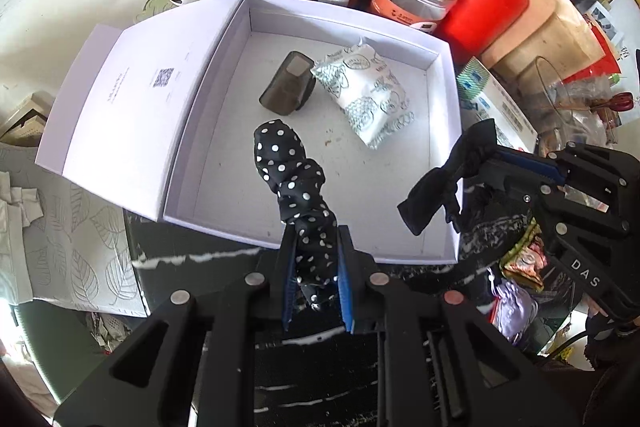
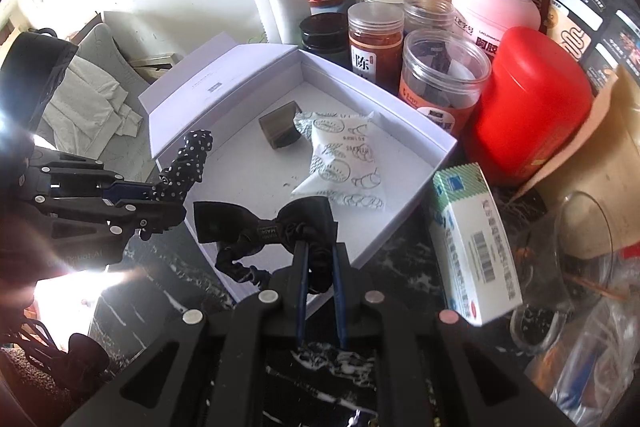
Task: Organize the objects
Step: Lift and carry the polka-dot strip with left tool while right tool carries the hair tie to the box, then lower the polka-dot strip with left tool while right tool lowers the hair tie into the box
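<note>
Both tongs [image 1: 316, 247] clamped above box [image 1: 436, 63]

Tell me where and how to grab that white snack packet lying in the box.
Grip the white snack packet across its narrower width near the middle, coming straight down from above. It lies flat on the floor of the white box, so there is no edge to slide under. Its end toward the dark case looks crowded; the nearer end has bare floor around it.
</note>
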The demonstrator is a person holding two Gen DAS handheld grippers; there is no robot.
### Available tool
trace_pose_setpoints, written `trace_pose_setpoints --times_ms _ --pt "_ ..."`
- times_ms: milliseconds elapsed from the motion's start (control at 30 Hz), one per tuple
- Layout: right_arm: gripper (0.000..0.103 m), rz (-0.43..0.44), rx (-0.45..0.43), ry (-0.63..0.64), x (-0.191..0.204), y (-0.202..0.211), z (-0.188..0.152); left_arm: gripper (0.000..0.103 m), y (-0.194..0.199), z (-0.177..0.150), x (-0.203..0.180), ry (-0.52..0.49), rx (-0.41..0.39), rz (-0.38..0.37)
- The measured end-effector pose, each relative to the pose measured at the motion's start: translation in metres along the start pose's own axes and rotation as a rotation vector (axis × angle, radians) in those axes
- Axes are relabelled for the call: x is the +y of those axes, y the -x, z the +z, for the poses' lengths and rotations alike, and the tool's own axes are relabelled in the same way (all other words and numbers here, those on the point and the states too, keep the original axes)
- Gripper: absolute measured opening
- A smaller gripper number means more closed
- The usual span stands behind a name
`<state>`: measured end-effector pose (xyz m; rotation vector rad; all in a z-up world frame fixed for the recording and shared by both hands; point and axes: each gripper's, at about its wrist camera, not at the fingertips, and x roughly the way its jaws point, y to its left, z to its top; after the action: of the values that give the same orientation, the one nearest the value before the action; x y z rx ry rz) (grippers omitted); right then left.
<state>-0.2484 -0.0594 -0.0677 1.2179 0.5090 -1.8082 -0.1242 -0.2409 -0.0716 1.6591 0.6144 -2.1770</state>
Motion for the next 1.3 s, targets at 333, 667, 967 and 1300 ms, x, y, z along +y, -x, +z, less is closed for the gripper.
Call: trace_pose_setpoints --times_ms 333,667,967,1300 --pt "0.01 -0.013 -0.031 -0.007 -0.021 -0.025 0.043 0.017 -0.031 0.052 0.014 -0.017 0.0 0.004" --pt "0.01 -0.014 -0.045 -0.039 -0.037 -0.049 0.067 0.017 -0.051 0.095 0.019 -0.059 -0.029 0.017" --pt "0.01 -0.011 -0.067 -0.084 -0.047 -0.064 0.086 0.017 -0.069 0.125 0.022 -0.11 -0.039 0.013" --pt "0.011 -0.015 -0.063 -0.082 -0.047 -0.079 0.097 0.017 -0.079 0.147 0.022 -0.155 -0.055 0.012"
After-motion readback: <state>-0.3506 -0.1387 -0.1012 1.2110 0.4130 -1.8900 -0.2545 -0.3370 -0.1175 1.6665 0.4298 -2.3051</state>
